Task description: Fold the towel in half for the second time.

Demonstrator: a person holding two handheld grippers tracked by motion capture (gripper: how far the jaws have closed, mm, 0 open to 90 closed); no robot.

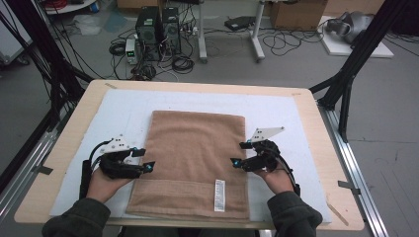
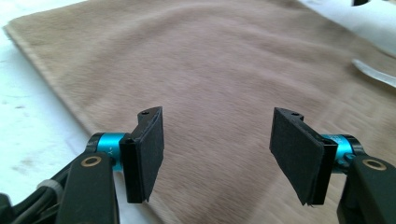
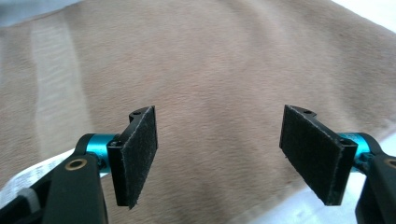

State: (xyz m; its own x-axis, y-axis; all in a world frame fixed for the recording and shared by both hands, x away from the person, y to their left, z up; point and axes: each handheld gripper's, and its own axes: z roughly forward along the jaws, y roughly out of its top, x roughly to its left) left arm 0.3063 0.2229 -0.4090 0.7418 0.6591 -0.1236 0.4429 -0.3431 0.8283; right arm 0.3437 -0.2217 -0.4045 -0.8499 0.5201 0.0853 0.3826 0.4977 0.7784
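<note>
One brown towel (image 1: 195, 160) is lying flat on the white mat (image 1: 276, 111) covering the bench (image 1: 316, 123), filling the middle of the high view with its long axis running from the lower edge of the frame toward the top, its white care label (image 1: 219, 195) sitting near the lower right corner. Two grippers are flanking it, one to each long side: the left gripper (image 1: 143, 160) is hovering at the towel's left edge in the lower left of centre, the right gripper (image 1: 241, 154) at the right edge, both pointing inward across the cloth and about equally near it. In the left gripper view the towel (image 2: 224, 70) is spreading ahead between and beyond the wide-standing jaws, nothing gripped; in the right gripper view the towel (image 3: 215, 70) is likewise lying ahead of jaws standing wide and empty. The next move is probably turning on each pair of jaws dropping onto its own side edge to pinch it.
</note>
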